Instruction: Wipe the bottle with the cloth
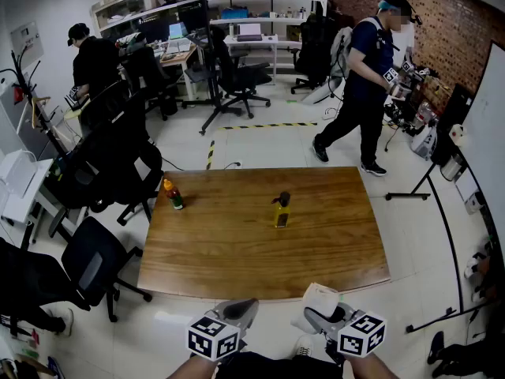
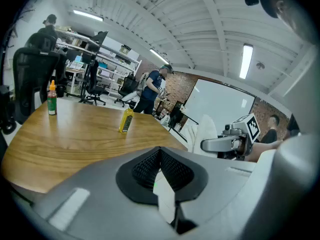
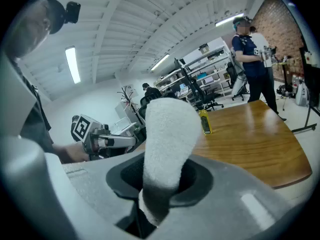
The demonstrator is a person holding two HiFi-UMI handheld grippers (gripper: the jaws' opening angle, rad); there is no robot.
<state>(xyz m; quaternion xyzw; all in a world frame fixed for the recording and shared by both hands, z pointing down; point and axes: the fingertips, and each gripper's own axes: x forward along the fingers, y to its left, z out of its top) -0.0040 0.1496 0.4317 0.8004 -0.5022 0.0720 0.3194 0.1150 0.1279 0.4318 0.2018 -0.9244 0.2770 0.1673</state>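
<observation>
A yellow bottle (image 1: 282, 211) with a black cap stands upright near the middle of the wooden table (image 1: 237, 251). It also shows in the left gripper view as the yellow bottle (image 2: 126, 120) and in the right gripper view as the yellow bottle (image 3: 205, 121). Both grippers hover off the table's near edge, well short of the bottle. My left gripper (image 1: 243, 309) is shut with nothing between its pads, and the left gripper (image 2: 160, 153) shows the same up close. My right gripper (image 1: 317, 317) is shut on a white cloth (image 1: 320, 297); the cloth (image 3: 167, 134) stands up out of the jaws.
A small bottle with an orange cap (image 1: 173, 195) stands at the table's far left corner. Black office chairs (image 1: 87, 267) crowd the left side. One person (image 1: 363, 85) walks beyond the table, another person (image 1: 91, 61) stands at the back left. A whiteboard (image 1: 485, 133) stands at the right.
</observation>
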